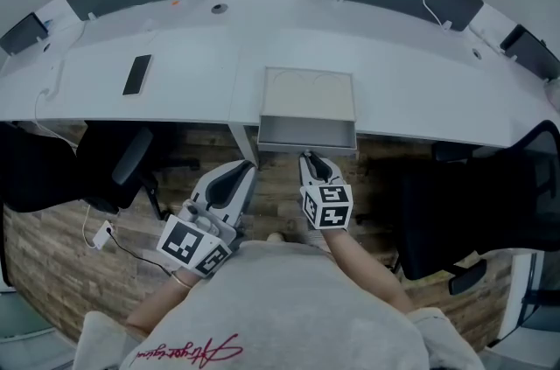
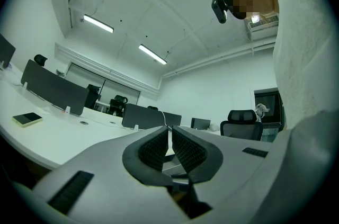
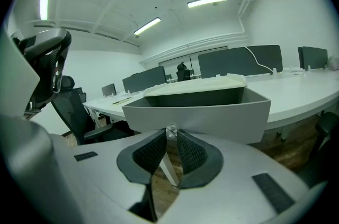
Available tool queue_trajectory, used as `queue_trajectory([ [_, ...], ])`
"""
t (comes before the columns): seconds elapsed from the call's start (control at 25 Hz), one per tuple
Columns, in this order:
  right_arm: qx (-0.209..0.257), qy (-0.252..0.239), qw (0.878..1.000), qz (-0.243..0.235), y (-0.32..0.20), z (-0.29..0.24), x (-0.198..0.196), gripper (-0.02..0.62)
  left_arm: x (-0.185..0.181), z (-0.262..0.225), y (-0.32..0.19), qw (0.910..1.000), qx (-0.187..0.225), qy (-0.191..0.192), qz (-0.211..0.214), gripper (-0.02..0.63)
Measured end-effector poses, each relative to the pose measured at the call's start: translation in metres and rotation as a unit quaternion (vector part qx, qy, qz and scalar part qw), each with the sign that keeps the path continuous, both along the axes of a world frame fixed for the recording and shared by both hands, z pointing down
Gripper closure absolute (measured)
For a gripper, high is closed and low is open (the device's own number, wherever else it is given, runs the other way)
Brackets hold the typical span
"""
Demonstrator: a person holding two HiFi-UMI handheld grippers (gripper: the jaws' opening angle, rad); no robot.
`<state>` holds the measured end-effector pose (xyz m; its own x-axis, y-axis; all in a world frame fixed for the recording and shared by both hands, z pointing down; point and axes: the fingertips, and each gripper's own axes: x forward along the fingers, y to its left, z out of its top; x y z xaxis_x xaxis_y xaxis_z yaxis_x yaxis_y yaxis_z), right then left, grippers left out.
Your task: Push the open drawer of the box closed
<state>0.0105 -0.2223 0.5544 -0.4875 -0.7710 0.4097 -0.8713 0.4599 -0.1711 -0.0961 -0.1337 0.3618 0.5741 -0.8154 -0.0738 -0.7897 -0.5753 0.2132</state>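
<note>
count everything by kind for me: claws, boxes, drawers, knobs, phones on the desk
claws: 2 (left claw, right claw)
box: 1
drawer: 1
knob: 1
phone: 1
total: 6

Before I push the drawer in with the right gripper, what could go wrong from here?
1. The box stands unheld at the desk edge, and the left gripper is shut, empty and away from it. A push might slide the whole box back instead of closing the drawer.
2. The right gripper meets the drawer only at its small clear knob. An off-line push could slip off or skew the drawer.
</note>
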Motion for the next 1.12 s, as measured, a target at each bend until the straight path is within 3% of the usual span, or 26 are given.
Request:
queue_trajectory([
  [1.12, -0.005, -0.002, 1.0, -0.001, -0.015, -0.001, -0.001, 0.525, -0.005, 0.002, -0.006, 0.9999, -0.009, 0.002, -0.008, 0.569],
])
